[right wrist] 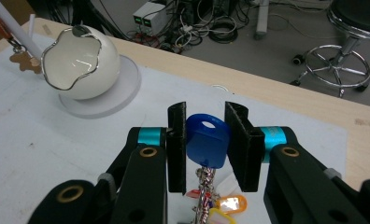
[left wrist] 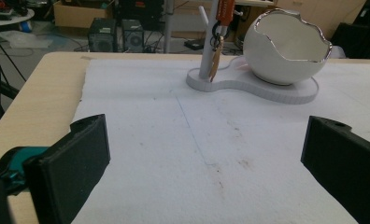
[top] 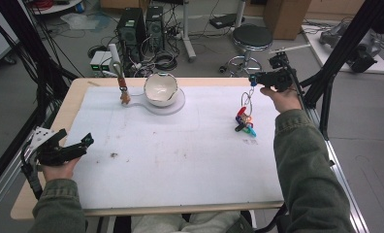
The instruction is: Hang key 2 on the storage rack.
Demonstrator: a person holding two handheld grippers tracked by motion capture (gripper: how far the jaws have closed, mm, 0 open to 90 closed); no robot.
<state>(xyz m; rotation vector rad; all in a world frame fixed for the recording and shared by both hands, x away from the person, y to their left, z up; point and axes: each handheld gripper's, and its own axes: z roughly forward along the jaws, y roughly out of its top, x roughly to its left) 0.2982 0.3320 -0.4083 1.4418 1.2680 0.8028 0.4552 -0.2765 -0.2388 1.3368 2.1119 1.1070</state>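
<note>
Blue key sitting between my right gripper's jaws.
I'm gripping it there, its key bunch dangling; my left gripper is hanging open.

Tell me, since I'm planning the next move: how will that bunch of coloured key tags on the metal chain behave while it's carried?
Probably floppy: the bunch of coloured key tags dangles from the blue key head clamped by the right gripper, so it may swing. It looks light. The narrow grip could let it twist.

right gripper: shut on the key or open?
Shut on it. In the right gripper view the right gripper has both jaws pressed against the blue key, with the key bunch hanging below.
</note>
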